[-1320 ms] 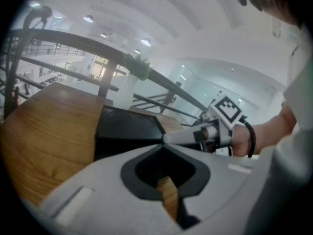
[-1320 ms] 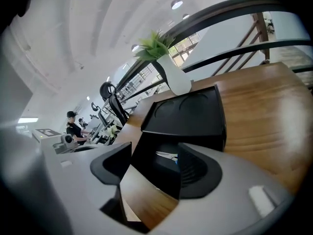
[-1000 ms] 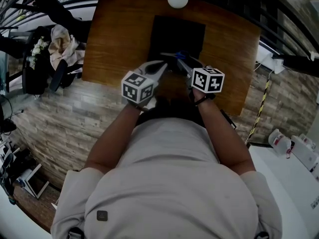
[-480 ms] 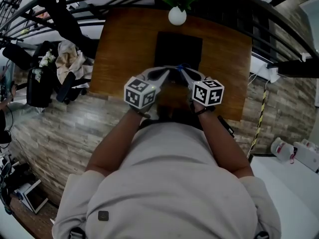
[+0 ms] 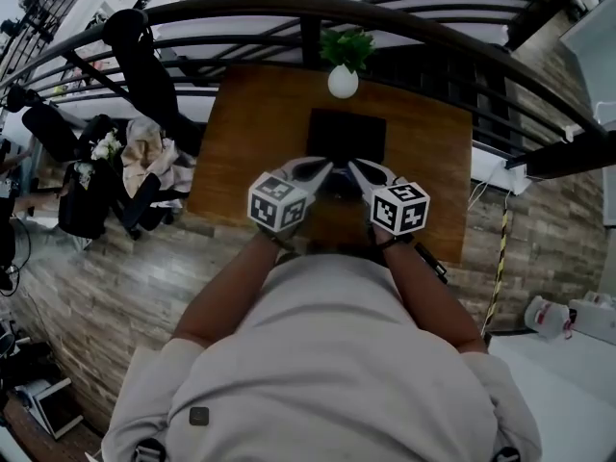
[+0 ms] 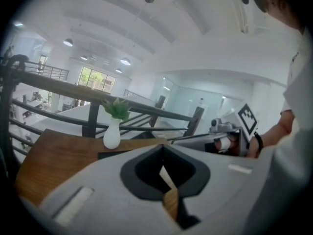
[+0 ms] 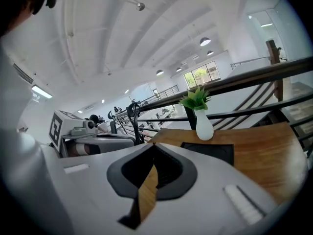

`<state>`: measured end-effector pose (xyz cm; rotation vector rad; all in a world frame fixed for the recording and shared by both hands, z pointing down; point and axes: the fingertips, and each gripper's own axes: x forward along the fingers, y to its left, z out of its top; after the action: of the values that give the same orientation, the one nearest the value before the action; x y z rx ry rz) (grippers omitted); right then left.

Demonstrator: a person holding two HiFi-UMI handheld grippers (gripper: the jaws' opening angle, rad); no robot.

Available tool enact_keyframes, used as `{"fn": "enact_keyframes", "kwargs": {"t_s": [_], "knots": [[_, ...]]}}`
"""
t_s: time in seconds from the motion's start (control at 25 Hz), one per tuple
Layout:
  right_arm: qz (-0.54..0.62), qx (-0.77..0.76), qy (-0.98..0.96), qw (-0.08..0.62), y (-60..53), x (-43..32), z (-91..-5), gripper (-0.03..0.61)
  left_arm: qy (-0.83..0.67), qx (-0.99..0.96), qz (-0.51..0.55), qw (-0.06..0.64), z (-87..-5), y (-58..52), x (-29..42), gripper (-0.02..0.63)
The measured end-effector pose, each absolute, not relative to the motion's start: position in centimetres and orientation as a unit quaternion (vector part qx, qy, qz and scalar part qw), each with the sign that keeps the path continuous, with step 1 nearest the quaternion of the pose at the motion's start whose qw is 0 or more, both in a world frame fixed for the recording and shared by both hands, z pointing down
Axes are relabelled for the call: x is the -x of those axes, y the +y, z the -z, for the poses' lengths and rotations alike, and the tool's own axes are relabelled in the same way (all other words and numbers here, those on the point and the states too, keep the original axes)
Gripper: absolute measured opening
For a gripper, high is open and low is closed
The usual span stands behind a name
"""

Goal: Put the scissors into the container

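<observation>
Seen from the head view, the person in a grey shirt (image 5: 327, 373) held both tools over the near half of a wooden table (image 5: 241, 133) in the middle of the frame. The left gripper (image 5: 318, 168) sat just left of centre and the right gripper (image 5: 360, 169) just right of centre. Their marker cubes lay nearer the body and their tips angled toward each other, close together but apart.

In the left gripper view its jaws were together, the tips meeting at the centre of the frame with nothing caught between them. In the right gripper view that gripper's jaws were finishing their closing, and the tips had already met with nothing between them. Only a sliver of the table's wood showed through the gap lower down.

The black container (image 5: 346, 133) lay flat on the table just above the gripper tips, at upper centre of the head view. Both tips hovered at its near edge. The scissors could not be made out in any view, and the small dark patch between the two grippers was too dim to identify.

A white vase (image 5: 343, 82) holding a green plant (image 5: 346, 48) stood at the table's far edge, directly above the container. A black railing (image 5: 289, 8) curved across the top of the frame. At the left, clothes and bags (image 5: 135, 166) were heaped on the plank floor (image 5: 106, 268).
</observation>
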<state>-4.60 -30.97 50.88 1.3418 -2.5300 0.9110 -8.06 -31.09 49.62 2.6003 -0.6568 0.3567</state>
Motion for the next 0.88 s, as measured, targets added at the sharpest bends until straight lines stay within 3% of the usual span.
{"fn": "enact_keyframes", "kwargs": {"t_s": [0.44,0.88], "knots": [[-0.251,-0.440,-0.860,0.060,-31.0,6.2,-45.8,0.006,-0.235,-0.947,-0.102,0.195,-45.2,-31.0,8.4,0.003],[-0.234,-0.444,-0.863,0.062,-29.2,6.5,-45.9,0.006,-0.235,-0.944,-0.084,0.214,-45.0,-29.9,8.8,0.003]]}}
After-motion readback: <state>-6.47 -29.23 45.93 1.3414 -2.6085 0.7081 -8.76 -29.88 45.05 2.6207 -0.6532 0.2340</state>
